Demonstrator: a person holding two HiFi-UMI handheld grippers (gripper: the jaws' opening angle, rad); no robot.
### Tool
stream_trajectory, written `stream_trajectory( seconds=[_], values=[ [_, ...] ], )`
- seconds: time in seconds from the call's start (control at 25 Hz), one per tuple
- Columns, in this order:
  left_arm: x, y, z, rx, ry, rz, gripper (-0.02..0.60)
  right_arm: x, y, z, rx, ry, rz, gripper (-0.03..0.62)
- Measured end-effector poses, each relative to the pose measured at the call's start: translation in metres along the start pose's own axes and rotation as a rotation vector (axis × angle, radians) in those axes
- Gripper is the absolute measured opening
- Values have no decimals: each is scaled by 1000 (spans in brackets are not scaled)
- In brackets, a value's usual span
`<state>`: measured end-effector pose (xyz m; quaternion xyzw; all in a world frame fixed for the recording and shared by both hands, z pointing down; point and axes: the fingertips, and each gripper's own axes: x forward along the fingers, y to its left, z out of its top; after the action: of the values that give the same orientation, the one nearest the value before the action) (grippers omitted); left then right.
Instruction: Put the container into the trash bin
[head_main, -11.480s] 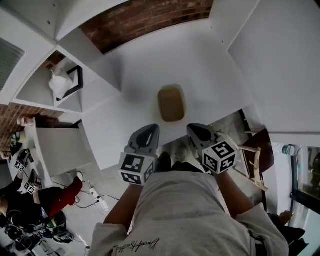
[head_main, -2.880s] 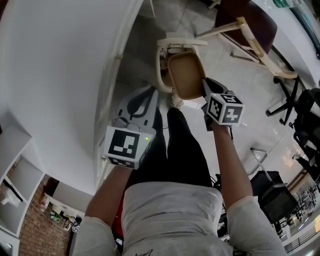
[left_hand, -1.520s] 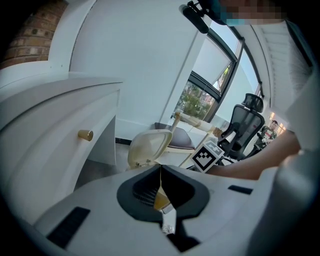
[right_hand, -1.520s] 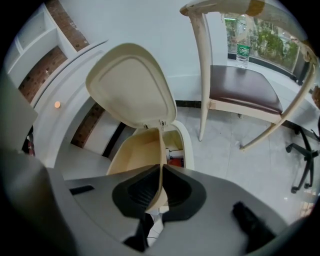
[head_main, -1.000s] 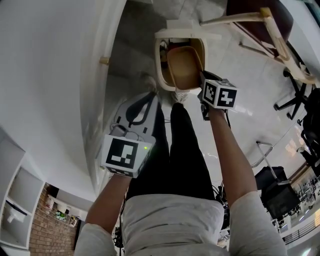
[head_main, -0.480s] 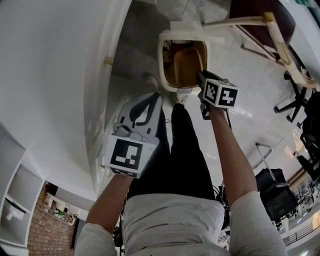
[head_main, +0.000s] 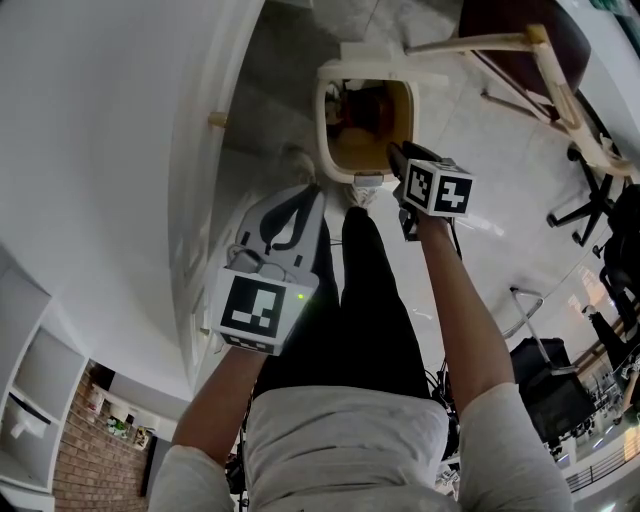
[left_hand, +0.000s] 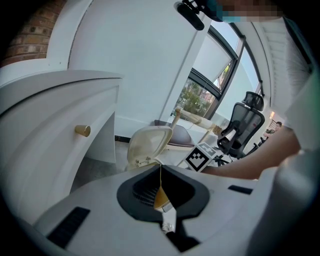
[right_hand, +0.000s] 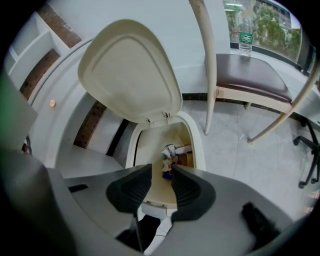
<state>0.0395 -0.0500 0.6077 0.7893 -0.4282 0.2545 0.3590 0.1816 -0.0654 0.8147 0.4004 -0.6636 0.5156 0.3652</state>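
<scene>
**Container in bin, lid up**

- Left hand-held gripper (left_hand: 160, 172): jaws pressed together, empty.
- Right hand-held gripper (right_hand: 161, 182): jaws spread, empty, above the trash bin (right_hand: 131, 150).
- Container (head_main: 385, 125): inside the bin, apparently on edge against the wall.
- Lid (right_hand: 130, 70): raised.
- Risk: if the container stands proud, it may block the lid.

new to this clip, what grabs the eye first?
The cream trash bin, lid flipped up, stands on the floor by the white cabinet. The right hand-held gripper hangs over its mouth, jaws apart and empty; a tan shape inside may be the container. The left hand-held gripper sits low and away from the bin, jaws together.
</scene>
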Motion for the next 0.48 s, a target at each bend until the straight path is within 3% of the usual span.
stream_trajectory(
  seconds=[0.48],
  values=[
    [-14, -10, 17, 4, -30, 4, 17, -33, 22, 10, -42, -35, 28, 120]
  ],
)
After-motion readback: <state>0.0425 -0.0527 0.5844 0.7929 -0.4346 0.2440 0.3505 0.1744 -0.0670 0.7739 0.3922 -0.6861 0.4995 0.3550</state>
